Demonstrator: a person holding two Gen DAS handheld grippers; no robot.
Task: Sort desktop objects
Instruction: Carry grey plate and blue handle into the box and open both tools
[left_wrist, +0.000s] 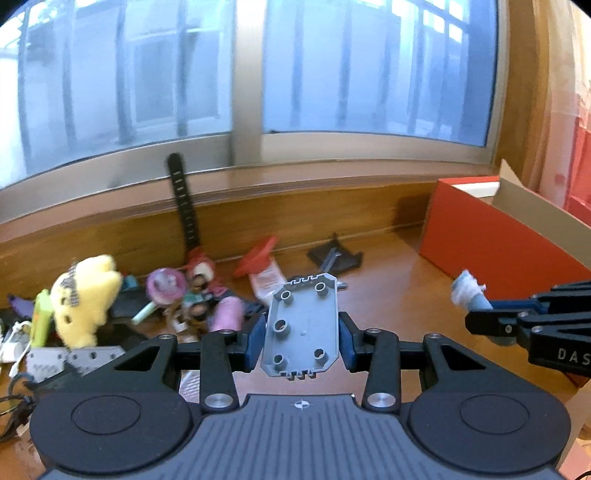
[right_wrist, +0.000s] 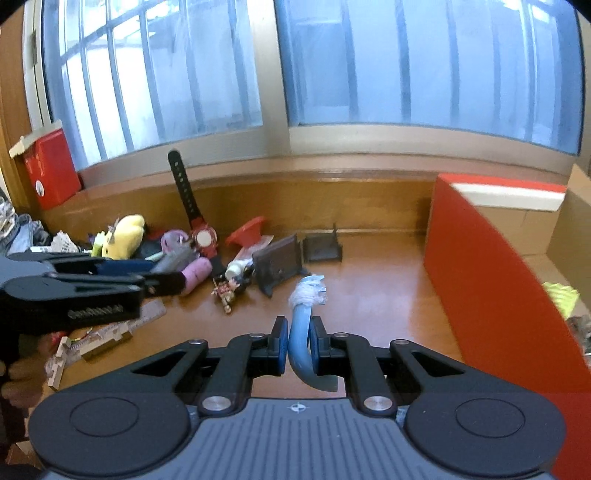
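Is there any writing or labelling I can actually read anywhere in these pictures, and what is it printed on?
"DAS", cut off by the picture's edge: on the side of the right tongs, left wrist view.
White lettering on the side of the left tongs, right wrist view: too blurred to read.
Dark print on the yellow plush toy: blurred, unreadable.
Print on the white packet under the red piece: too small.
Round sticker on the small red box: unreadable.
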